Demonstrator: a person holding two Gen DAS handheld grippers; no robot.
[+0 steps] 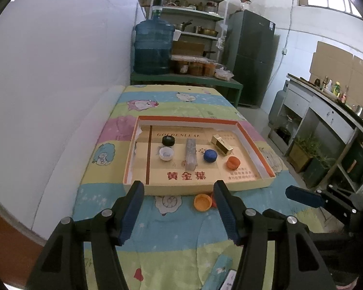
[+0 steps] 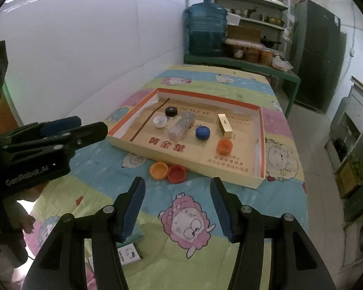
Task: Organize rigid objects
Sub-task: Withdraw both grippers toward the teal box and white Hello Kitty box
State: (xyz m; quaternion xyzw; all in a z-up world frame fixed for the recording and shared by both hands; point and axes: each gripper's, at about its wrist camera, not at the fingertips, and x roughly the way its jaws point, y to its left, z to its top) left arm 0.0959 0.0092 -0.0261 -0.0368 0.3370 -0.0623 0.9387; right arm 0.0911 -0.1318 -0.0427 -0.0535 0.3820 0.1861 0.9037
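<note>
Both grippers are held above the cartoon-print cloth [image 2: 242, 207], short of the shallow cardboard tray [image 2: 259, 111], which serves as the landmark. The left gripper [image 1: 179, 213] is seen with its jaws apart and nothing between them. The right gripper [image 2: 177, 207] is likewise seen with its jaws apart and empty.

Well short of the tray, near the right gripper's base, a small printed card box [image 2: 130, 252] is noted on the cloth. Just outside the tray's near wall, a light-orange cap [image 2: 159, 170] and a red cap [image 2: 176, 173] are found touching each other, both open side up.

Inside the tray, toward its near right corner, an orange cap [image 2: 224, 146] is recorded. Beyond it, nearer the middle, a blue cap [image 2: 202, 132] is seen, with a clear plastic bottle [image 2: 181, 128] lying on its side just to its left. A white cap [image 2: 160, 121] lies left of the bottle, and a black cap [image 2: 171, 111] just behind the white one. A gold rectangular box [image 2: 224, 125] lies right of the blue cap, angled toward the far wall.

Beyond the tray, past the cloth's far end, a blue water jug [image 2: 207, 29] is noted on a green bench [image 2: 239, 64].
</note>
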